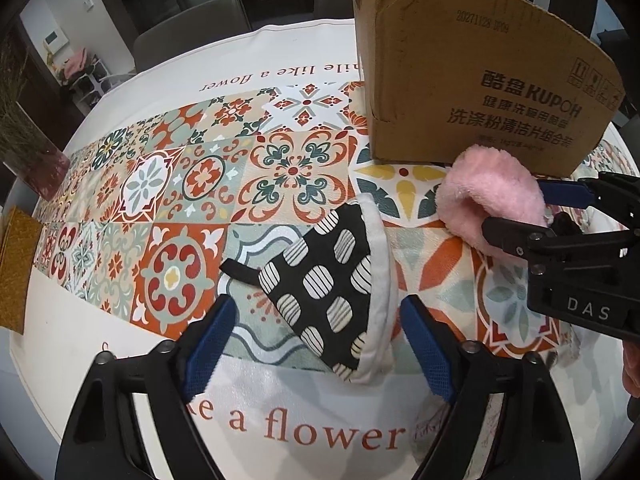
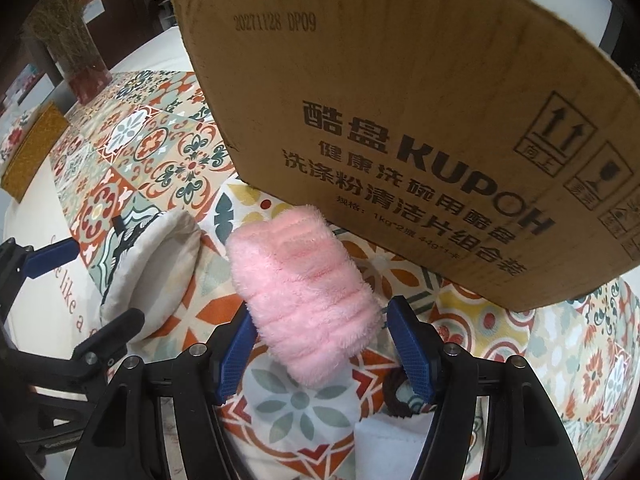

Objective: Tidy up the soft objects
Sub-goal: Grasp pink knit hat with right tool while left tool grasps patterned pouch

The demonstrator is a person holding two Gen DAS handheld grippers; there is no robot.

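A black-and-white spotted oven mitt [image 1: 340,284] with a white padded edge lies on the patterned tablecloth, between the open fingers of my left gripper [image 1: 316,344]; it also shows in the right wrist view [image 2: 156,268]. A fluffy pink cloth [image 2: 308,300] lies in front of the cardboard box [image 2: 420,120]. My right gripper [image 2: 320,348] is open around the pink cloth's near end, pads apart from it. In the left wrist view the pink cloth [image 1: 492,200] and right gripper [image 1: 520,216] sit beside the box [image 1: 472,80].
A vase of dried grass [image 2: 76,40] and a woven yellow mat [image 2: 32,152] stand at the table's far left. A dark hair tie [image 2: 396,392] and a white cloth [image 2: 392,444] lie under my right gripper. Chairs [image 1: 192,28] stand behind the table.
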